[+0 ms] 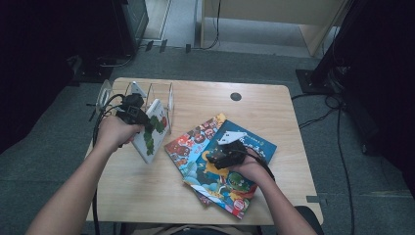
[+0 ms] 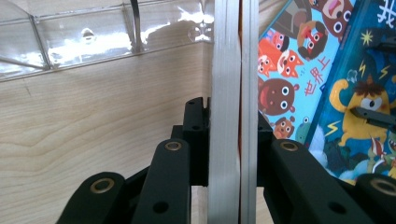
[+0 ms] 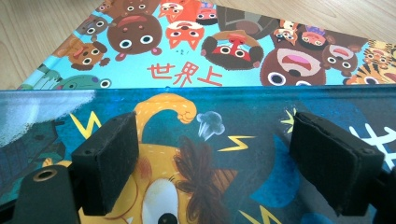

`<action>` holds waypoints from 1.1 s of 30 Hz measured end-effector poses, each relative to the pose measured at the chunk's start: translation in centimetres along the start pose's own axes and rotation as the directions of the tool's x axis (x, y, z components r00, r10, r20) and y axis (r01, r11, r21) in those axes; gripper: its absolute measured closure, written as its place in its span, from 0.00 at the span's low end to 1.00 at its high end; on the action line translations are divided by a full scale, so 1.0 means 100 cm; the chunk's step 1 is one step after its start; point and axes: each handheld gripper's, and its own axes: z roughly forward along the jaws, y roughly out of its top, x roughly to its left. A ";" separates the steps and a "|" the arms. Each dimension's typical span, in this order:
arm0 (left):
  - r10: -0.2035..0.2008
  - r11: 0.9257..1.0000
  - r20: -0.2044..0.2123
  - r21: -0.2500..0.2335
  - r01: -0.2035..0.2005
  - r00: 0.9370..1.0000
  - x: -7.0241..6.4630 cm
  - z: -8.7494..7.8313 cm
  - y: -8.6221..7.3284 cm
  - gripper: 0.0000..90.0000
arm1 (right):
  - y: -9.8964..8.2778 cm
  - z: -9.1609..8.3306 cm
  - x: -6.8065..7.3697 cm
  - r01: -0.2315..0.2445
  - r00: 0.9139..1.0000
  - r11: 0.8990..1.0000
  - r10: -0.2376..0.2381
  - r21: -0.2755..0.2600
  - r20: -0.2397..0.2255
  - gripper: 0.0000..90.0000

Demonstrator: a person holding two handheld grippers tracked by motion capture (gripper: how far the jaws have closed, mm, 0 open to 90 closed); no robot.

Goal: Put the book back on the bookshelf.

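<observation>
The left gripper (image 1: 139,122) clamps a thin white hardcover book (image 1: 152,131) on edge, cover half hidden, just beside the clear acrylic rack (image 1: 164,93). The right gripper (image 1: 222,155), jaws apart, rests on a glossy blue picture book (image 3: 224,140) overlapping another picture book (image 3: 187,60) on the wooden table (image 1: 264,105).

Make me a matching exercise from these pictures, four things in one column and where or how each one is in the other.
1. white hardcover book
2. blue monster picture book
3. clear acrylic book rack
4. right gripper

A. open, over the top book of the stack
B. far left of the wooden table
C. clamped upright in the left gripper
D. flat on the animal-faces book

1-C, 2-D, 3-B, 4-A
</observation>
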 end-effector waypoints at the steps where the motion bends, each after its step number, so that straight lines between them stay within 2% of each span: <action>1: -0.001 1.000 0.000 0.001 0.001 1.000 0.000 0.000 0.001 0.85 | 0.000 0.000 0.000 0.000 1.000 1.000 0.000 0.000 0.000 0.17; 7: -0.019 1.000 0.008 -0.006 0.019 1.000 0.002 0.002 0.007 0.85 | 0.000 0.000 0.000 0.000 1.000 1.000 0.000 0.000 0.000 0.17; 13: -0.019 1.000 0.013 -0.017 0.019 1.000 0.004 0.001 0.013 0.85 | 0.000 0.000 0.000 0.000 1.000 1.000 0.000 0.000 0.000 0.17; 16: -0.017 0.999 -0.001 -0.031 0.017 1.000 0.003 0.002 0.016 0.85 | 0.000 0.000 0.000 0.000 1.000 1.000 0.000 0.000 0.000 0.17; 33: -0.031 0.999 -0.046 -0.019 0.030 0.998 -0.003 0.012 0.037 0.85 | 0.000 0.000 0.000 0.000 1.000 1.000 0.000 0.000 0.000 0.17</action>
